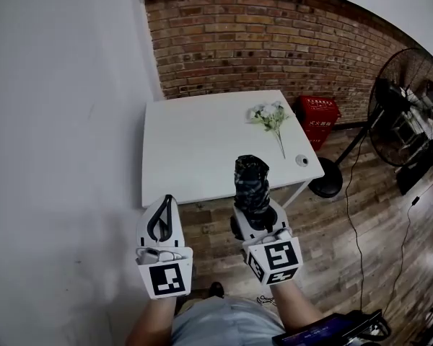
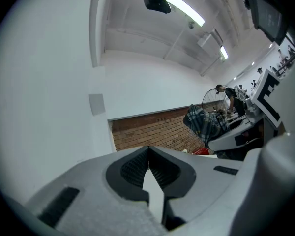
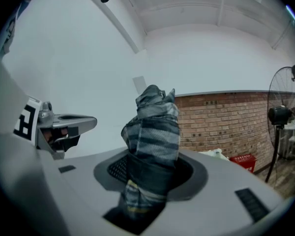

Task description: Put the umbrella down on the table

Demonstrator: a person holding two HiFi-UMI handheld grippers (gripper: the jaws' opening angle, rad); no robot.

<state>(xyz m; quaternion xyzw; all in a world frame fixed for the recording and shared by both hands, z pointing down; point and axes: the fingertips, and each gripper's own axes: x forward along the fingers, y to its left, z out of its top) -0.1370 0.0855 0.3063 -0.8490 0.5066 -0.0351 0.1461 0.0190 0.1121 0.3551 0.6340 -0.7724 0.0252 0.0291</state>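
Note:
The folded umbrella [image 1: 251, 182], dark with a grey plaid pattern, stands upright in my right gripper [image 1: 254, 212], whose jaws are shut on its lower part. In the right gripper view the umbrella [image 3: 152, 127] rises out of the right gripper [image 3: 150, 170] and hides the pads. It hangs just in front of the near edge of the white table [image 1: 202, 146], above the wooden floor. My left gripper [image 1: 167, 200] is beside it on the left, tips together, holding nothing. Seen through its own camera, the left gripper [image 2: 148, 149] shows pads that meet at the tip.
On the table's right part lie a bunch of white flowers [image 1: 270, 117] and a small round object [image 1: 302, 160]. A red crate [image 1: 317, 117] and a standing fan [image 1: 411, 107] are to the table's right. Behind is a brick wall [image 1: 274, 42]; a white wall [image 1: 65, 135] runs along the left.

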